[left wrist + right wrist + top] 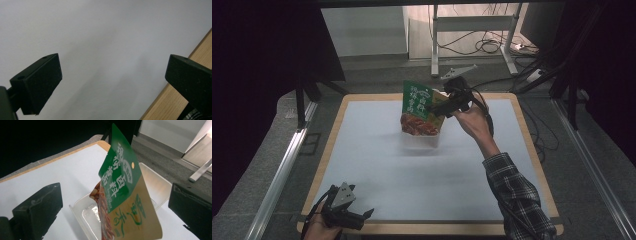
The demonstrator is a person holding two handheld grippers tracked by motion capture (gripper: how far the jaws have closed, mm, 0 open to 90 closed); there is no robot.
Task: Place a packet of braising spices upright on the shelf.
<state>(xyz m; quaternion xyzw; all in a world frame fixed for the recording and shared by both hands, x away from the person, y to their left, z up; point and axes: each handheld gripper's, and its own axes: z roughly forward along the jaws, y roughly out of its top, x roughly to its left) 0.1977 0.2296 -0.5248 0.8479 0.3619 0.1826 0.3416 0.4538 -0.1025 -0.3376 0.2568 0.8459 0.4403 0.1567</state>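
A food pouch (418,107) with a green top and a tan and red lower half stands upright in a clear plastic container (424,141) at the middle of the white mat. My right gripper (438,103) hovers at the pouch's right edge. In the right gripper view the pouch (120,187) rises between the wide-apart jaws of my right gripper (116,195) without touching either, its foot inside the container (156,183). My left gripper (364,216) rests at the table's front left edge; in its own view my left gripper (112,67) is open over bare mat.
The white mat (377,165) covers a wooden table (532,150) whose border shows all round. Metal rails (277,185) run along both sides. A desk frame (472,35) and loose cables lie on the floor behind.
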